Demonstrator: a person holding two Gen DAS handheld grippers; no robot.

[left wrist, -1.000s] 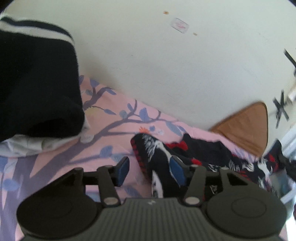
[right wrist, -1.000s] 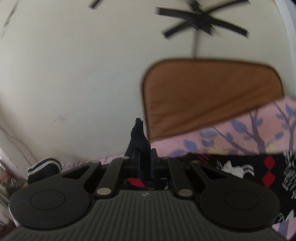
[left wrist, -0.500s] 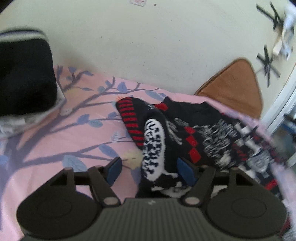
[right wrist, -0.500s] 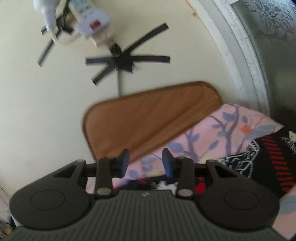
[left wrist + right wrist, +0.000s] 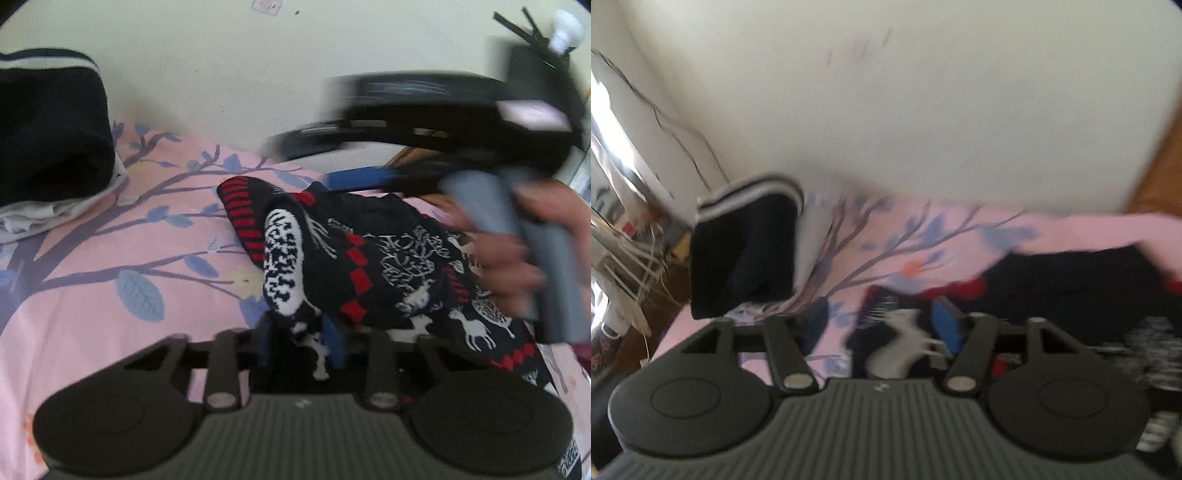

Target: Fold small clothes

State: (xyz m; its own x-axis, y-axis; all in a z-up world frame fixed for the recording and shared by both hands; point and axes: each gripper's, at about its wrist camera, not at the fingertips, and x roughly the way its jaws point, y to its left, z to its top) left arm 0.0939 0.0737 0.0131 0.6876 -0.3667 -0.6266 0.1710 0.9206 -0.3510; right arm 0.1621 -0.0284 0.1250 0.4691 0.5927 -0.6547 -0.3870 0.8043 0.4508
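Lower centre, left gripper [image 5: 300,341]: jaws just closed, pinching black, red and white patterned knit garment [image 5: 388,258].
Right gripper [image 5: 882,326]: jaws just opened wide, gripping nothing.

Place: a home bedroom.
Bedding: a pink bedsheet [image 5: 110,295] printed with branches and blue leaves covers the bed.
Clothes: a folded stack of garments [image 5: 48,147] rests at the sheet's far-left edge; a patterned knit sweater [image 5: 388,258] lies spread near its right side.
Wall: plain cream wall [image 5: 221,74] directly behind the bed.
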